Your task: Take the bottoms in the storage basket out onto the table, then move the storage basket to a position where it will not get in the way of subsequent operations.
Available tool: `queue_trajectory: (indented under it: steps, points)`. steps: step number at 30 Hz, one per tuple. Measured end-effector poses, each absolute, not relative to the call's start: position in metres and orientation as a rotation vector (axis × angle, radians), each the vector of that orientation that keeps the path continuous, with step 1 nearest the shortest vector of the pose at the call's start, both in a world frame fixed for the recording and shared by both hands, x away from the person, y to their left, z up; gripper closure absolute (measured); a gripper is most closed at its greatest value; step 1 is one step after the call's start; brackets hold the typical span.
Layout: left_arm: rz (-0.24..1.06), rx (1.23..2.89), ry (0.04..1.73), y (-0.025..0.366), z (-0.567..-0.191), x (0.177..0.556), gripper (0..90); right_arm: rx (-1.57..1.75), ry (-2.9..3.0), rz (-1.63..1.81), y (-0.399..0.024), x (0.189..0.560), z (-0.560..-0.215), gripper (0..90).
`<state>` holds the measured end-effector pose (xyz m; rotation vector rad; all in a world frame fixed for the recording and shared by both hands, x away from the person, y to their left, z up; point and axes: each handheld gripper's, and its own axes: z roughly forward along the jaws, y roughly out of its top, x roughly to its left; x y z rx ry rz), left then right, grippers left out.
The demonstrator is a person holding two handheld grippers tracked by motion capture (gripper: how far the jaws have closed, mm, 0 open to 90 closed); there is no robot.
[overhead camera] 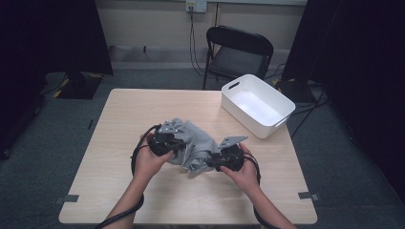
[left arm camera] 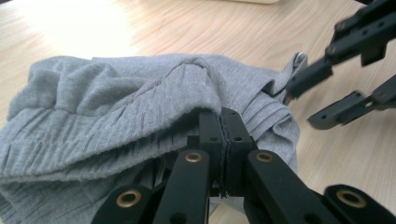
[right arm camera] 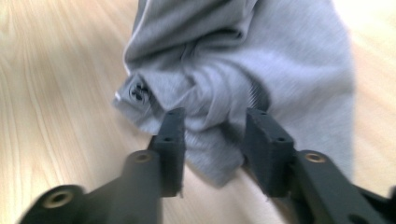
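Grey garment lies bunched in a heap at approx the middle of the table, a bit toward the person's side, w/ both grippers at it. In the left gripper view the cloth is ribbed knit, folded over itself in thick rolls, one fold draped right over the jaw tips. Left gripper sits at the heap's left edge; its jaws are pressed together w/ a fold of the fabric pinched between them, so it's clamped on the garment. Right gripper is at the heap's lower right corner; in the right gripper view its jaws stand apart w/ a wad of the cloth bulging between them. The pads flank the wad, but whether they press it can't be told; pic is blurred. Small dark mark on a hem corner shows just left of that gripper's left jaw. From the left gripper view the right gripper reaches in from the upper right, one jaw tip touching the garment's edge, other jaw lower, over bare wood. White bin stands at the table's far right corner, well apart from the garment. Black folding chair beyond the table's far edge. Both hands grip the tools from the near side.
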<state>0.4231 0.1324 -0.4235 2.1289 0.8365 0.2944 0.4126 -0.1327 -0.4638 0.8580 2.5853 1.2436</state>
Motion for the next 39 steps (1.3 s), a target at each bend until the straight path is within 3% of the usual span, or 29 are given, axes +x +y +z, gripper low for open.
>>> queue_trajectory:
  steps: [9, 22, 26, 27, 29, 30, 39]
  points:
    - [0.287, 2.150, 0.824, 0.129, -0.422, 0.428, 89.4, 0.847, 2.572, 1.281, -0.116, 0.418, -0.462, 41.2]
    - [0.281, 2.123, 0.833, 0.136, -0.421, 0.430, 89.4, 0.799, 2.632, 1.290, -0.068, 0.423, -0.466, 34.9]
    - [0.283, 2.122, 0.828, 0.135, -0.422, 0.430, 89.4, 0.817, 2.624, 1.273, -0.055, 0.423, -0.470, 41.6]
    - [0.284, 2.122, 0.827, 0.136, -0.423, 0.430, 89.4, 0.812, 2.649, 1.310, -0.052, 0.425, -0.471, 59.4]
    - [0.291, 2.126, 0.826, 0.139, -0.425, 0.430, 89.3, 0.815, 2.647, 1.325, -0.052, 0.425, -0.471, 76.2]
    - [0.287, 2.116, 0.833, 0.140, -0.426, 0.430, 89.2, 0.835, 2.635, 1.327, -0.054, 0.426, -0.471, 79.7]
    - [0.343, 2.094, 0.842, 0.153, -0.426, 0.430, 78.7, 0.976, 2.528, 1.429, -0.080, 0.440, -0.452, 83.3]
